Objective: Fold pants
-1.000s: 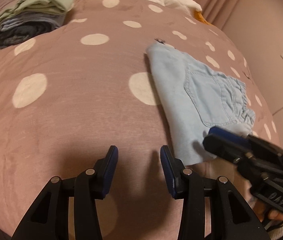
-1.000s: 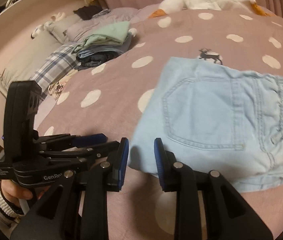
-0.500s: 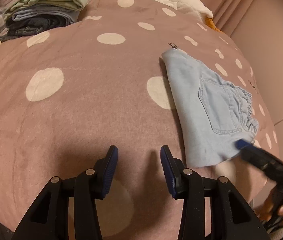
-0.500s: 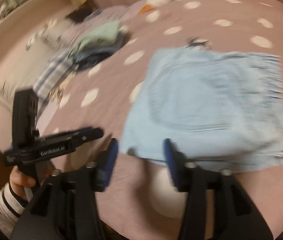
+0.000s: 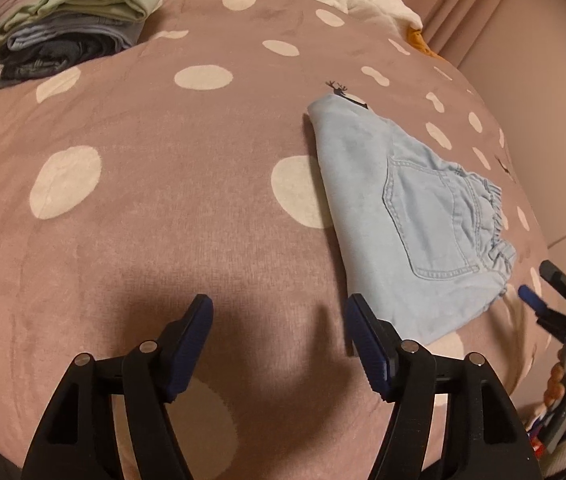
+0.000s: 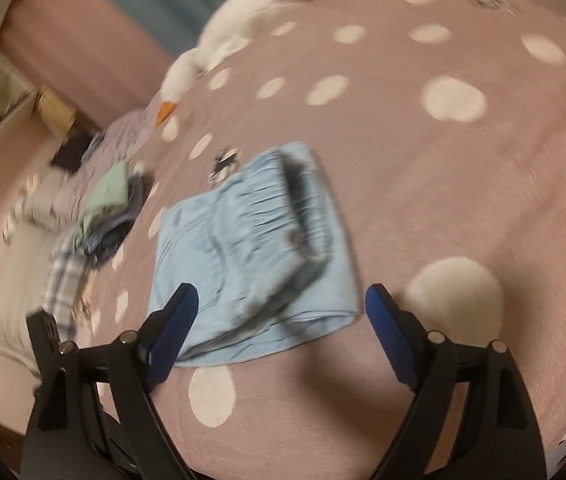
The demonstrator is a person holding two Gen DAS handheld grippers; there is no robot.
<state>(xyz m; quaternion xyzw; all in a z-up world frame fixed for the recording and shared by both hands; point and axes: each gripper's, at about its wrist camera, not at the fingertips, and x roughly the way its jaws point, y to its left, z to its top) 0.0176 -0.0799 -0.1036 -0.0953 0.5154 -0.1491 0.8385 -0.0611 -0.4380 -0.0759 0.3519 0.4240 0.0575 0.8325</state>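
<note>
- Both grippers, left [image 5: 279, 340] and right [image 6: 281, 332], gape empty, wider than before.
- Right view is blurred; pants [image 6: 251, 256] lie folded nearby, right gripper now swung round them.

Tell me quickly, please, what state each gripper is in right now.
Left gripper: open, holding nothing, above the bedspread.
Right gripper: open wide, holding nothing, by the folded pants.

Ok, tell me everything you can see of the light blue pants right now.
The light blue pants look like soft denim, folded into a compact flat bundle on the dotted pink bedspread. A stitched back pocket faces up, beside a gathered elastic waistband. Stacked layer edges show at the near side. Nothing grips them: both grippers are open and apart from the fabric.
</note>
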